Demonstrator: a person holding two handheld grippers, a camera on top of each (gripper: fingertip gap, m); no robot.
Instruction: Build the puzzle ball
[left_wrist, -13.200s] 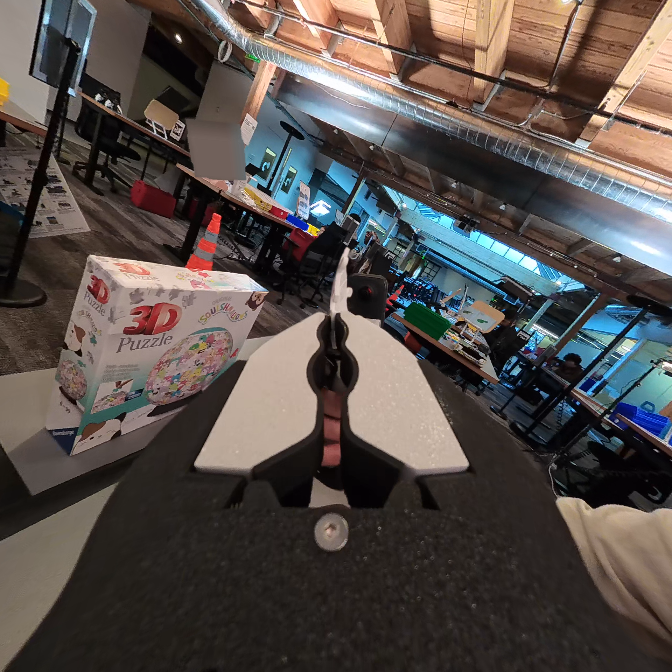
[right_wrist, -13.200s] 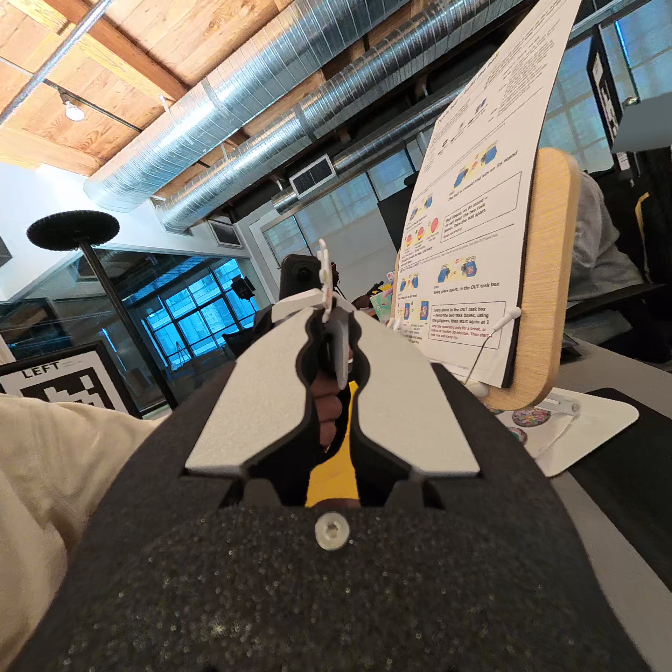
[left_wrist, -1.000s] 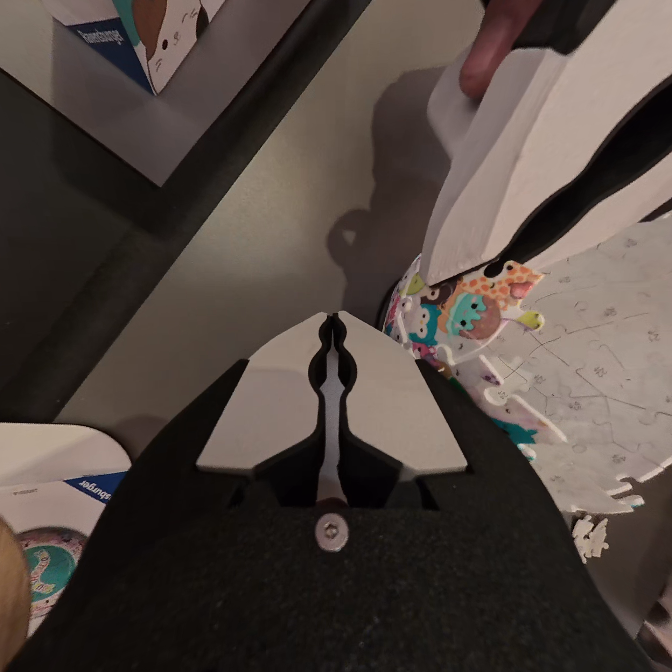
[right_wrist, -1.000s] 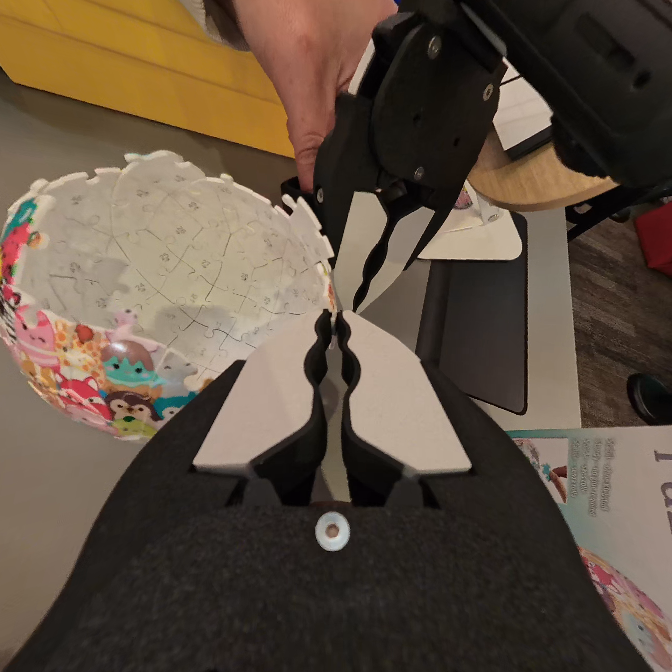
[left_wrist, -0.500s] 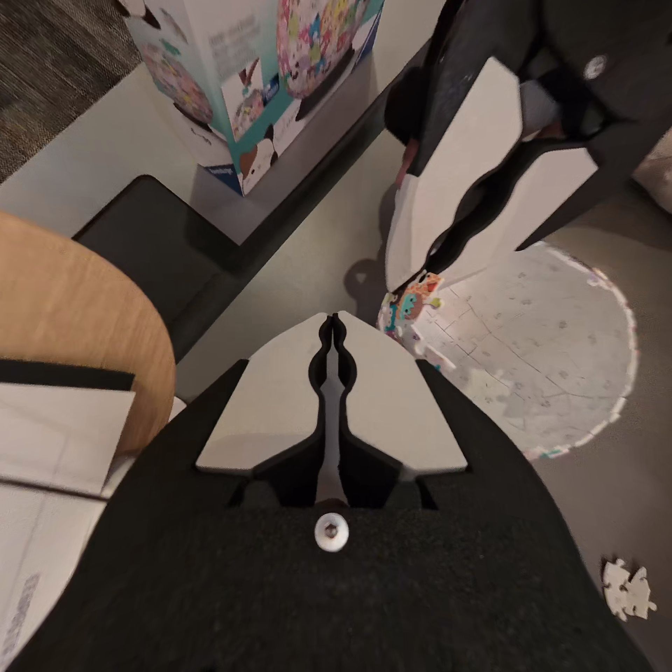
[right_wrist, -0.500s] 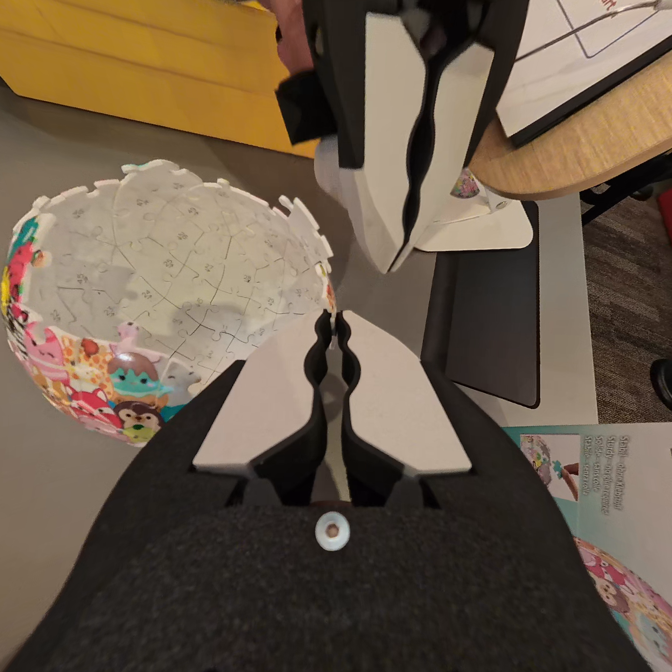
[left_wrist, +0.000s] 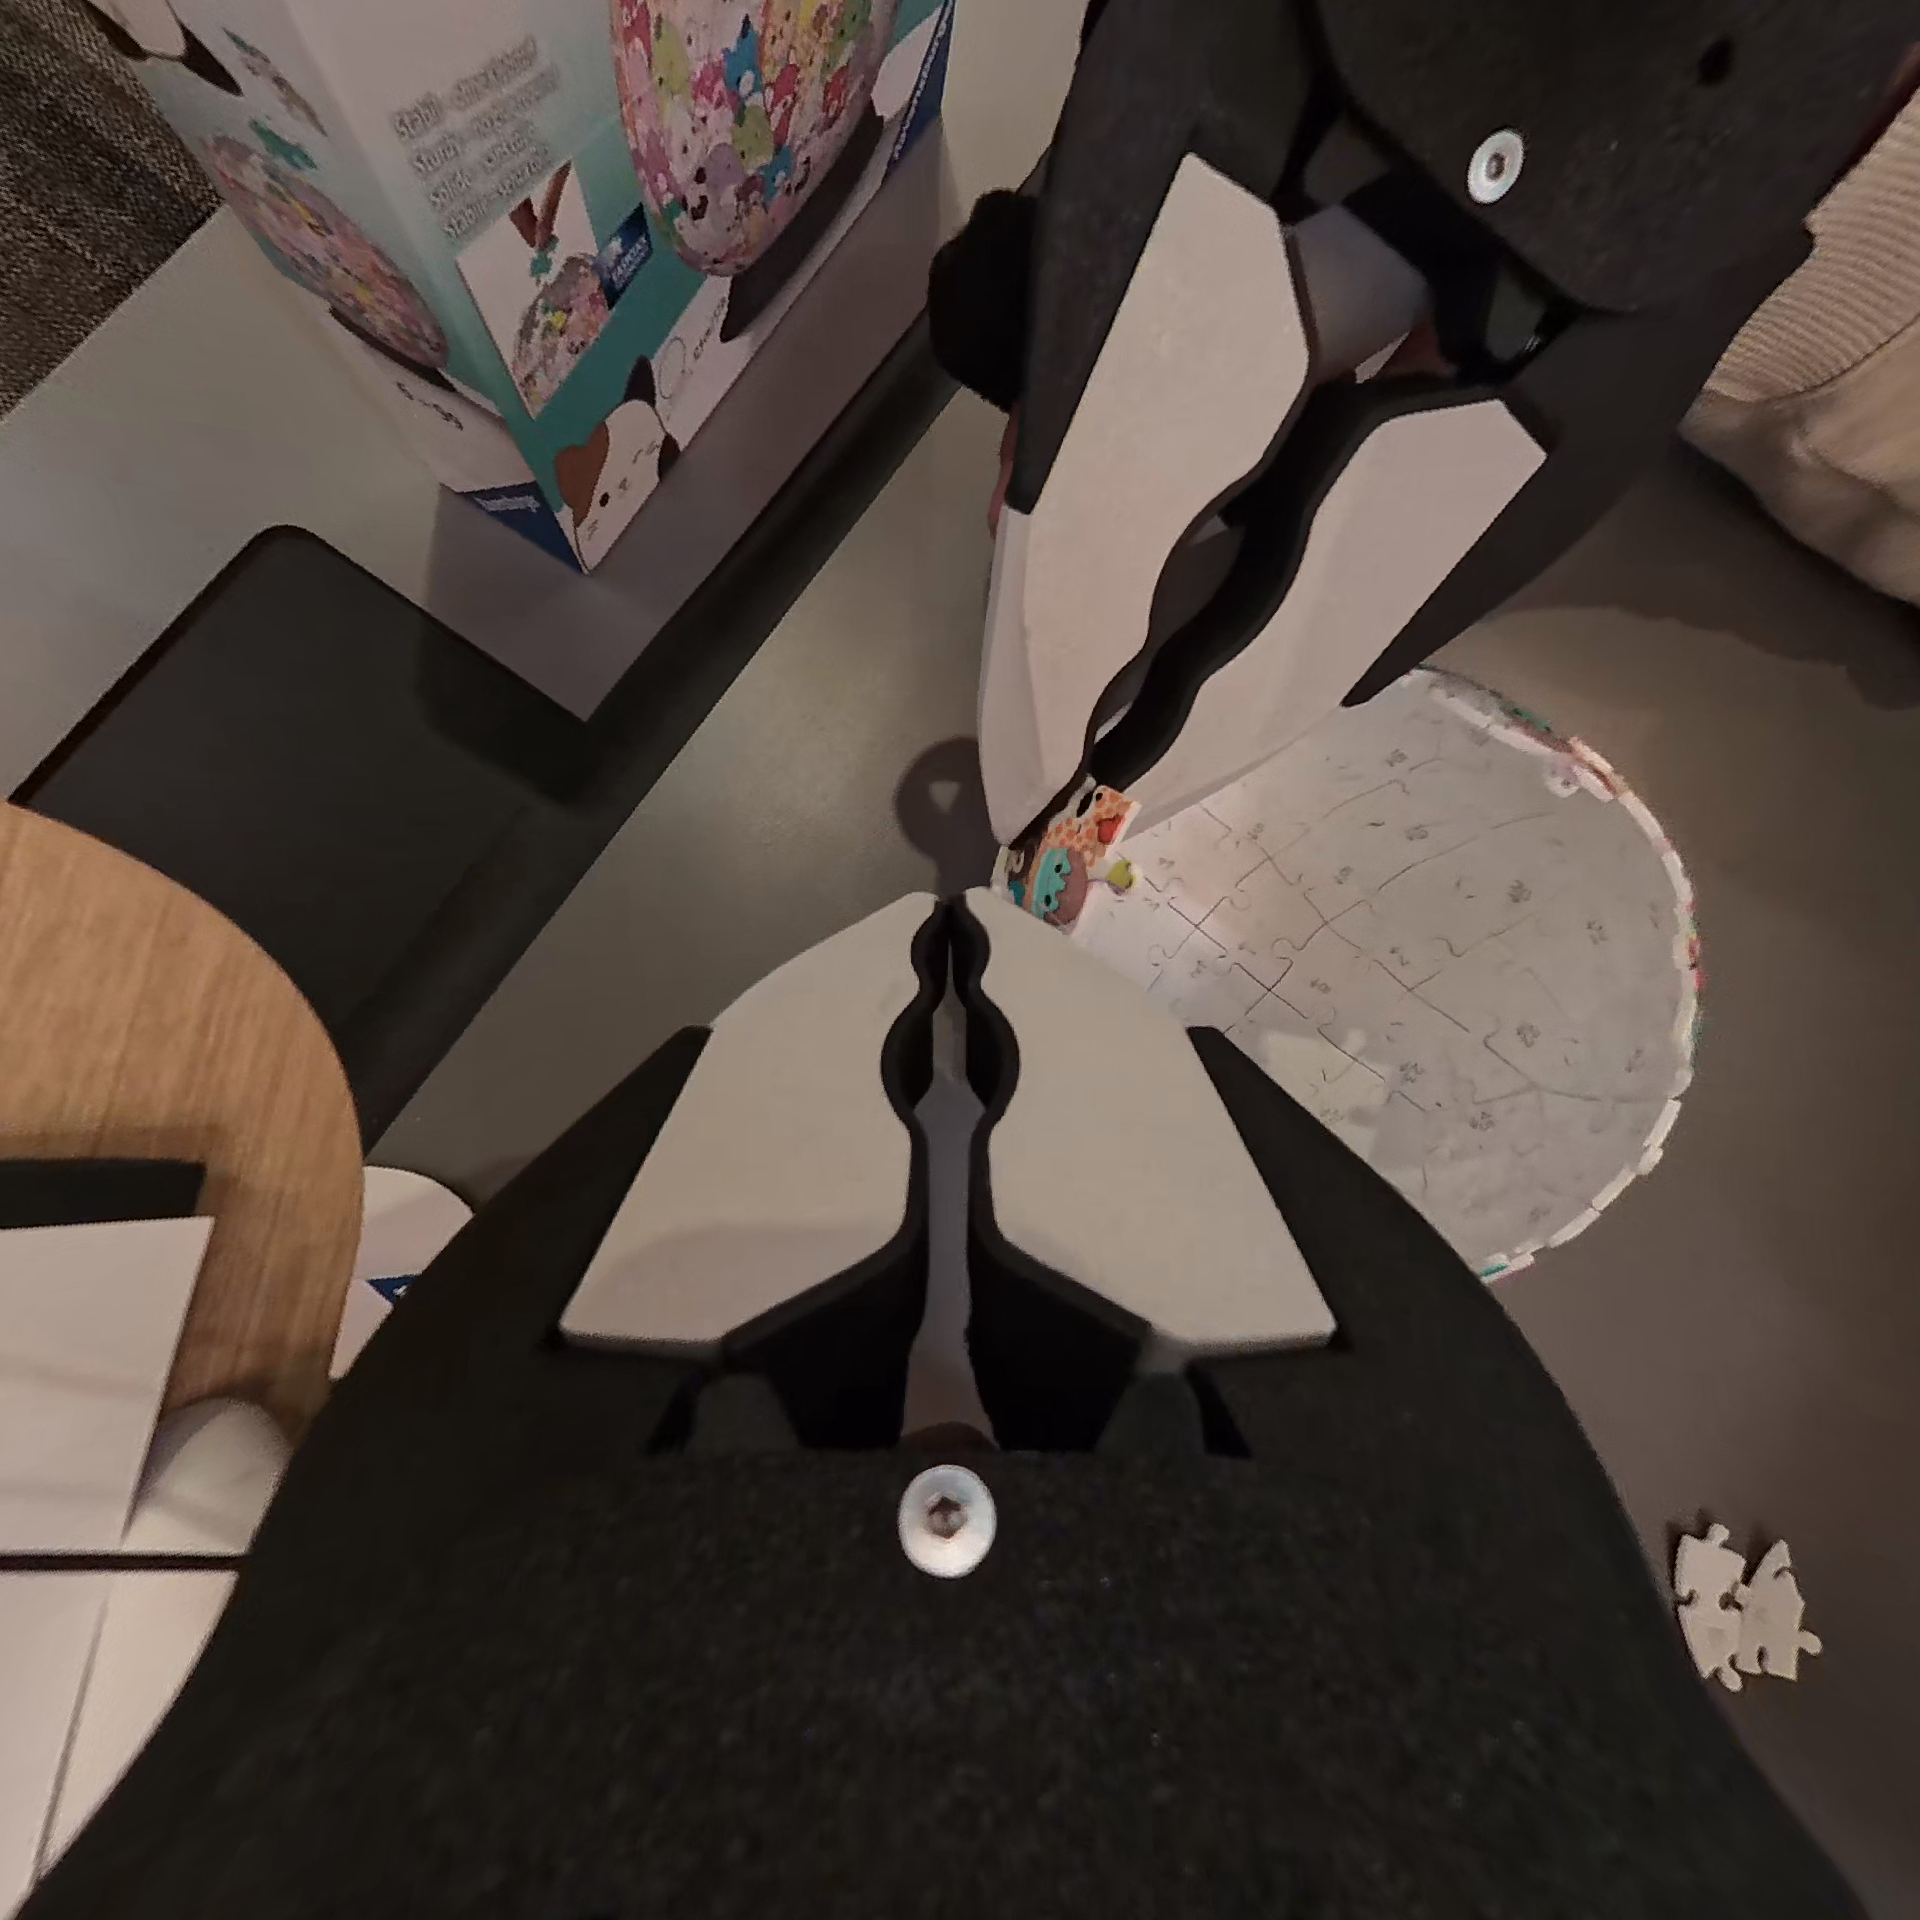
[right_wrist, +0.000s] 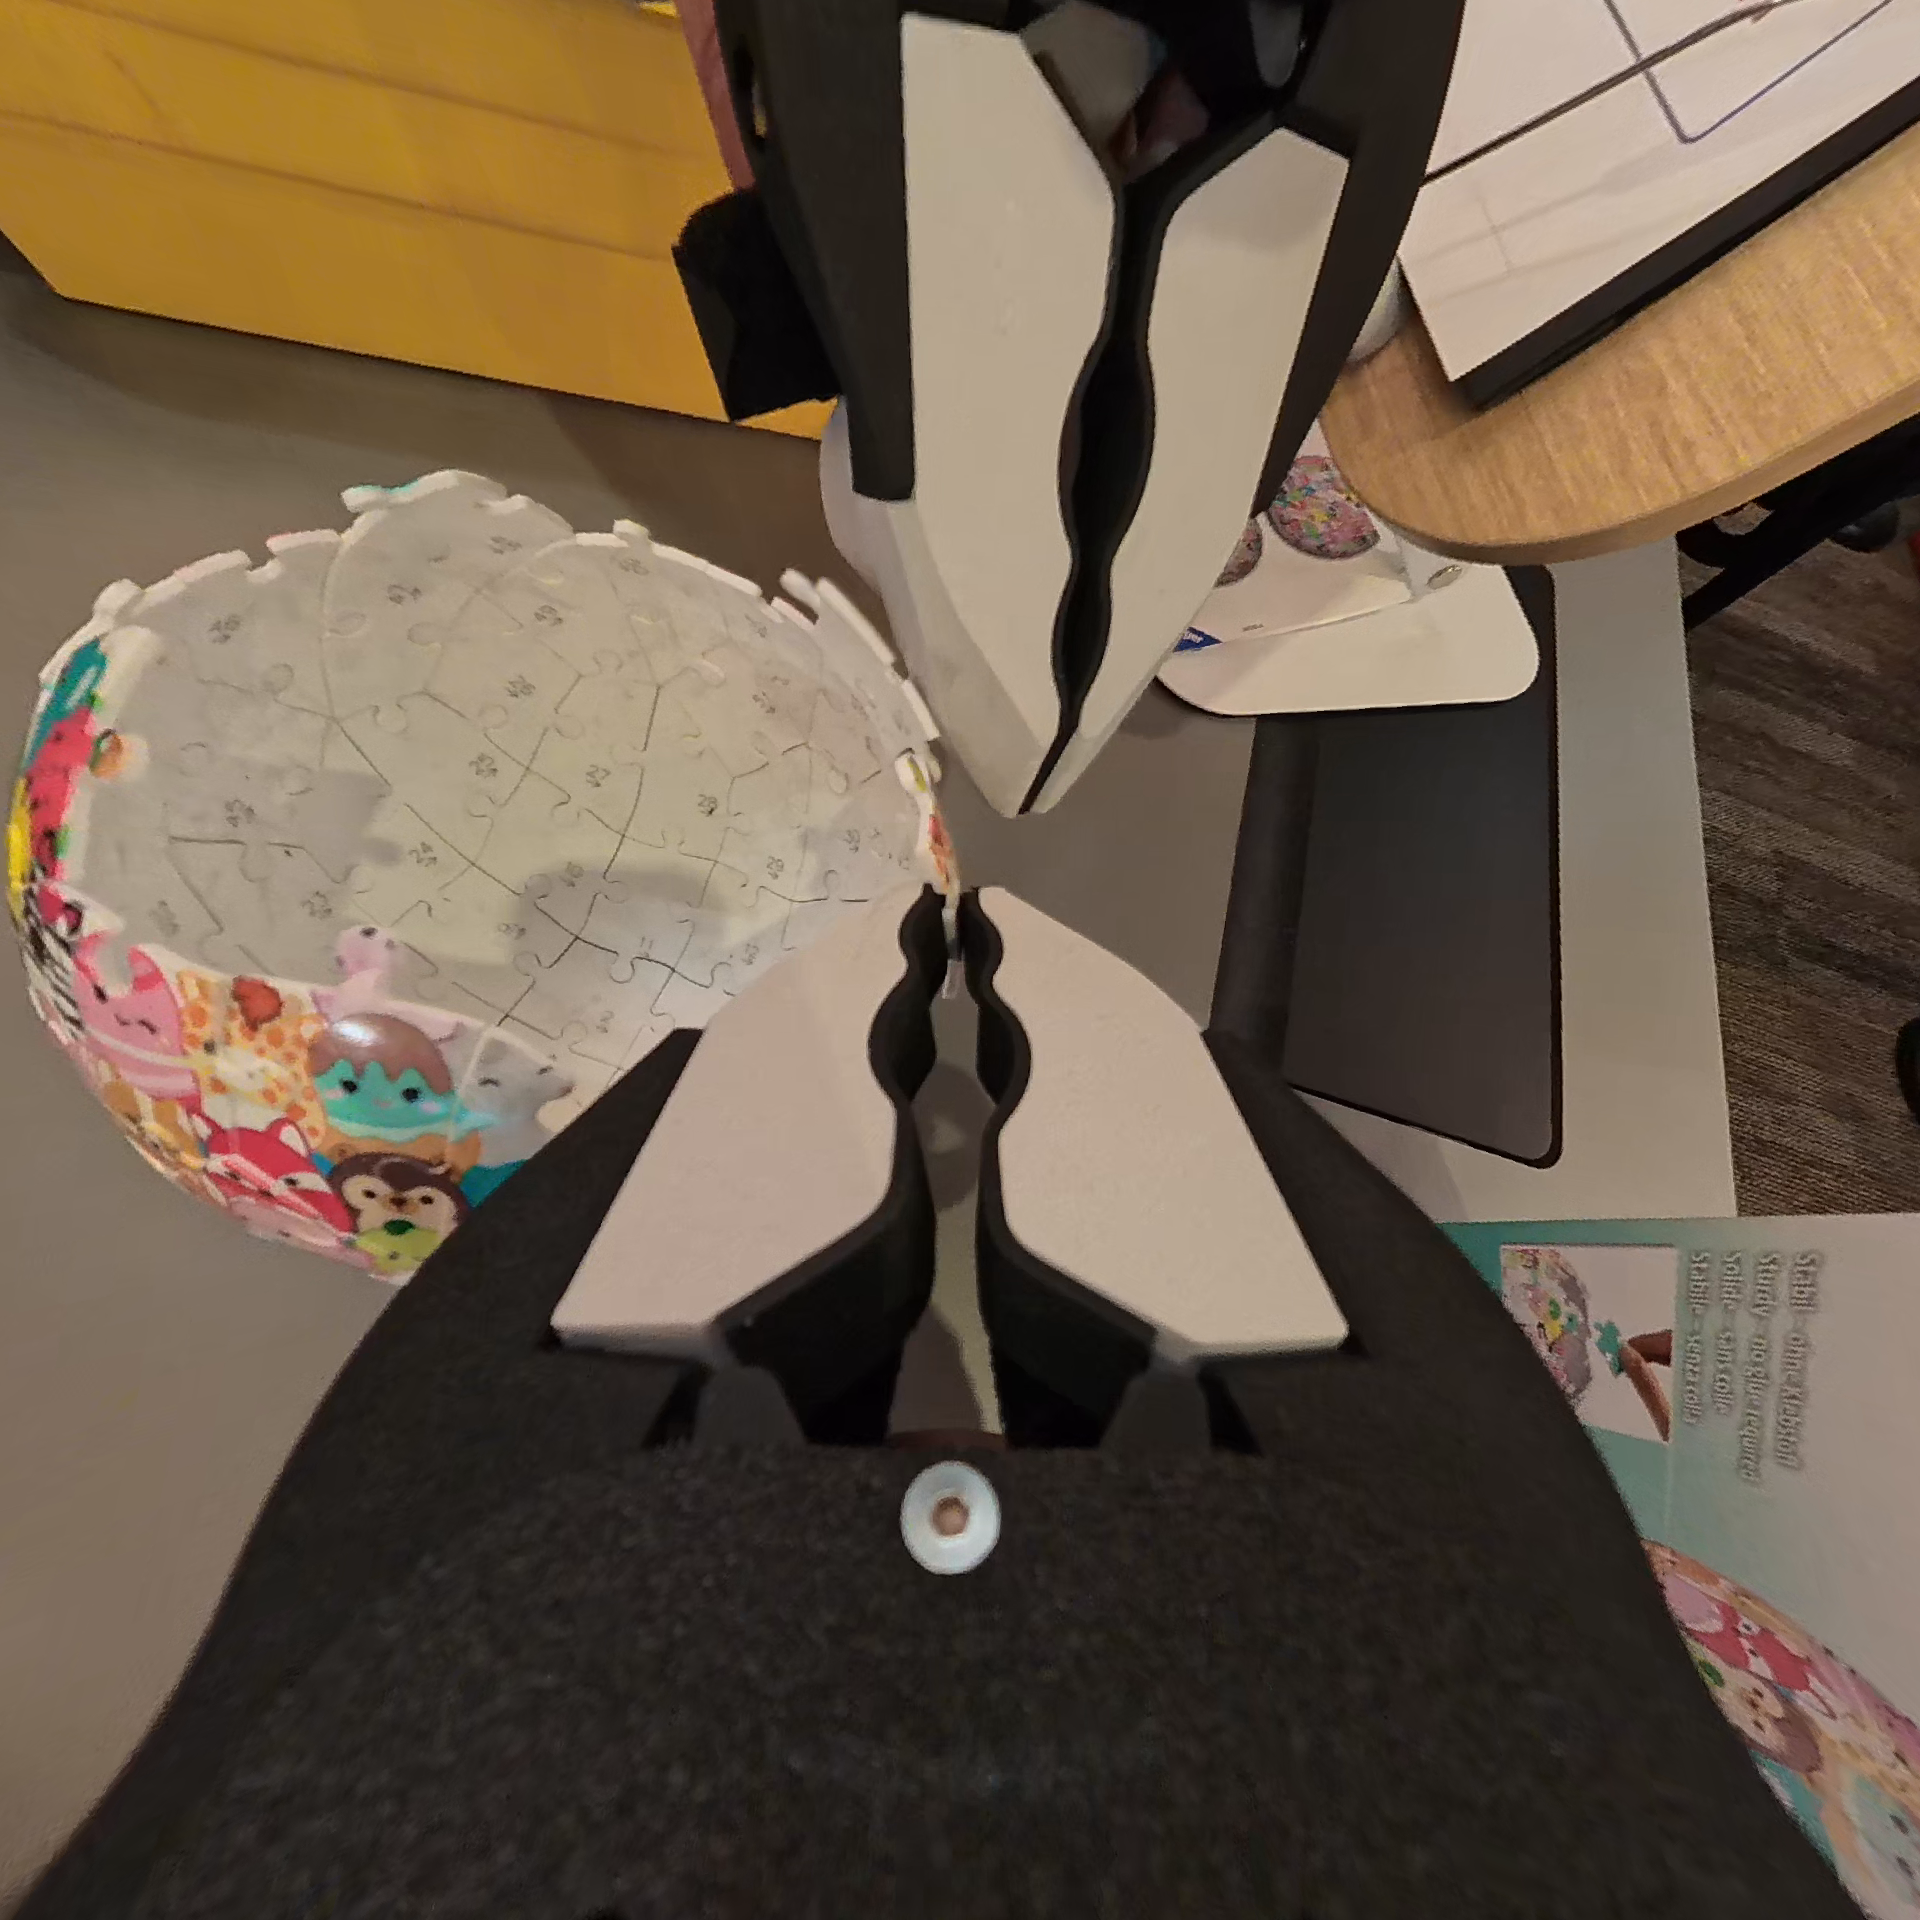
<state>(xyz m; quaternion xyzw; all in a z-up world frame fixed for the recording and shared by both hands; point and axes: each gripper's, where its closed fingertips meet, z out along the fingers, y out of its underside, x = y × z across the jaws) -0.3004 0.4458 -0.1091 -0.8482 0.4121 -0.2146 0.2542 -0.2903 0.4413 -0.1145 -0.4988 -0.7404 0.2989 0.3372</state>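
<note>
The puzzle ball is a half shell (right_wrist: 468, 779), white inside and cartoon-coloured outside, lying on the grey table with its opening up. My right gripper (right_wrist: 948, 906) is shut on the shell's rim, and a thin white edge shows between its tips. In the left wrist view the right gripper (left_wrist: 1081, 805) pinches a colourful rim piece (left_wrist: 1075, 847) of the shell (left_wrist: 1403, 987). My left gripper (left_wrist: 948, 906) is shut with nothing between its fingers. It hangs just beside the rim, tip to tip with the right one, and also shows in the right wrist view (right_wrist: 1029, 805).
Two joined loose pieces (left_wrist: 1745, 1621) lie right of the shell. The puzzle box (left_wrist: 582, 208) stands beyond a black mat (left_wrist: 260, 727). A wooden stand (right_wrist: 1662, 416) holds a printed sheet. A yellow bin (right_wrist: 312, 156) is behind the shell. The grippers are tip to tip, or close to it.
My left gripper has pulled up and back from the shell's rim, still shut. My right gripper stays shut on the rim. Much earlier, both grippers held pieces up in the air.
</note>
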